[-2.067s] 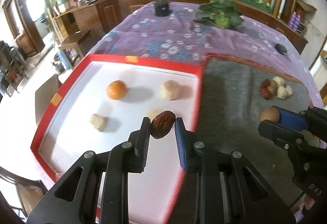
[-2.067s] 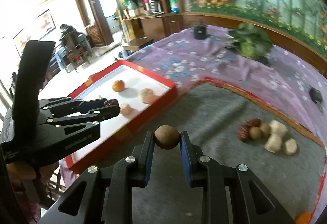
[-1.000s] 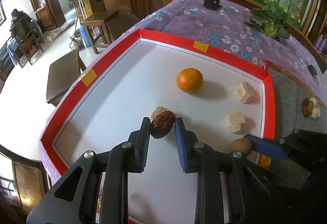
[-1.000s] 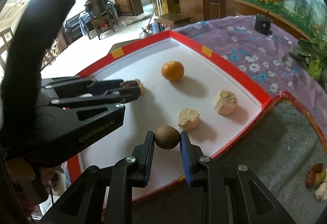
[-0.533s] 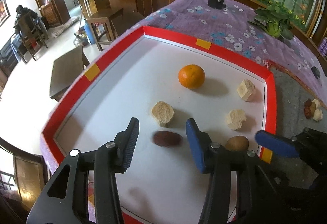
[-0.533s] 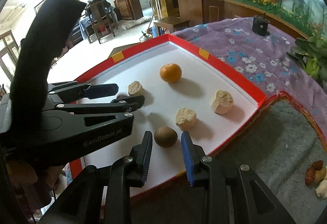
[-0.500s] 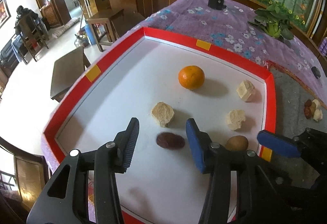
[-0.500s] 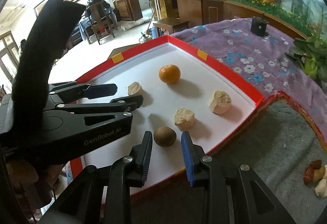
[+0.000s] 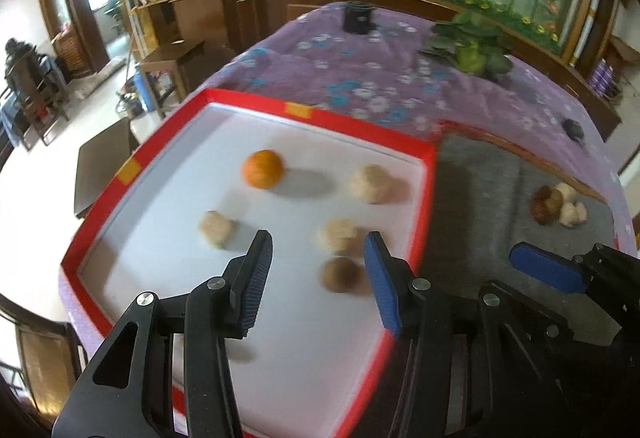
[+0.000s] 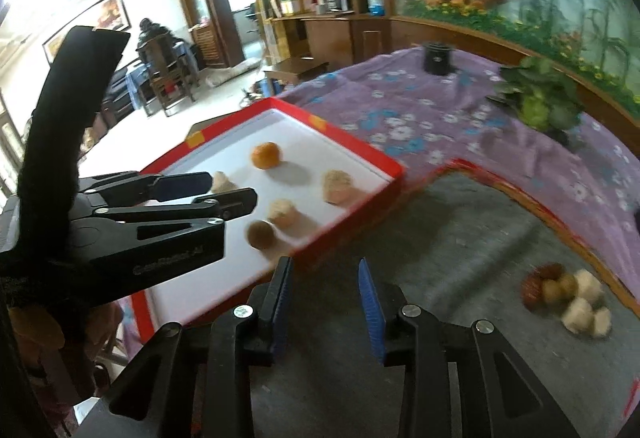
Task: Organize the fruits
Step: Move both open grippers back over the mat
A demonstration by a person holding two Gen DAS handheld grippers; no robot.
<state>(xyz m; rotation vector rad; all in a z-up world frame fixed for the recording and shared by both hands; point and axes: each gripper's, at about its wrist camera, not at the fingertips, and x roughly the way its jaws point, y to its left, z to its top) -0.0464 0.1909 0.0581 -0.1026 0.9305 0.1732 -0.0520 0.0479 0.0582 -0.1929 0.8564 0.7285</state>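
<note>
My left hand-held gripper (image 9: pixel 316 278) stands apart and empty over the red tray (image 9: pixel 360 126) — orange (image 9: pixel 262 169) and brown fruit (image 9: pixel 340 274) lie inside. My right hand-held gripper (image 10: pixel 324 302) is opening, nothing between, over the grey mat (image 10: pixel 460 238).

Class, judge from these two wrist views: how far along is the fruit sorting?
Done: an orange, three pale chunks and a brown round fruit lie in the red-rimmed tray. In hand: nothing; the left gripper is open and the right gripper's jaws are opening, empty. Left: a small pile on the grey mat.
</note>
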